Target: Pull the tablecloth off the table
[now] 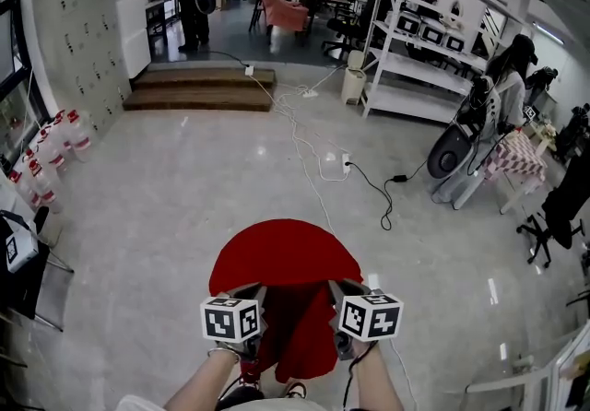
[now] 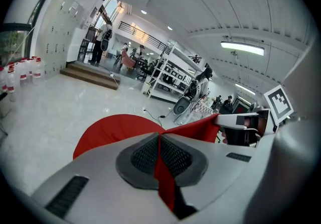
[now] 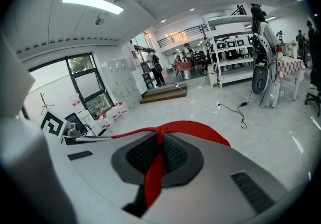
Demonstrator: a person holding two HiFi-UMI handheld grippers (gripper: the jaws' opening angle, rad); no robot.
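Note:
A red tablecloth (image 1: 286, 262) covers a small round table just in front of me, and its near edge is lifted off the tabletop. My left gripper (image 1: 251, 297) is shut on the cloth's near left edge; a red fold (image 2: 161, 168) is pinched between its dark pads. My right gripper (image 1: 336, 297) is shut on the near right edge, with a red strip (image 3: 156, 165) caught between its pads. The cloth (image 2: 115, 127) stretches taut from each gripper toward the far rim. The table itself is hidden under the cloth.
Grey polished floor (image 1: 166, 188) surrounds the table. A power strip with cables (image 1: 343, 164) lies beyond it. White shelving (image 1: 415, 50) and a chair stand at the right, wooden steps (image 1: 198, 87) at the back, several bottles (image 1: 46, 156) at the left. People stand far back.

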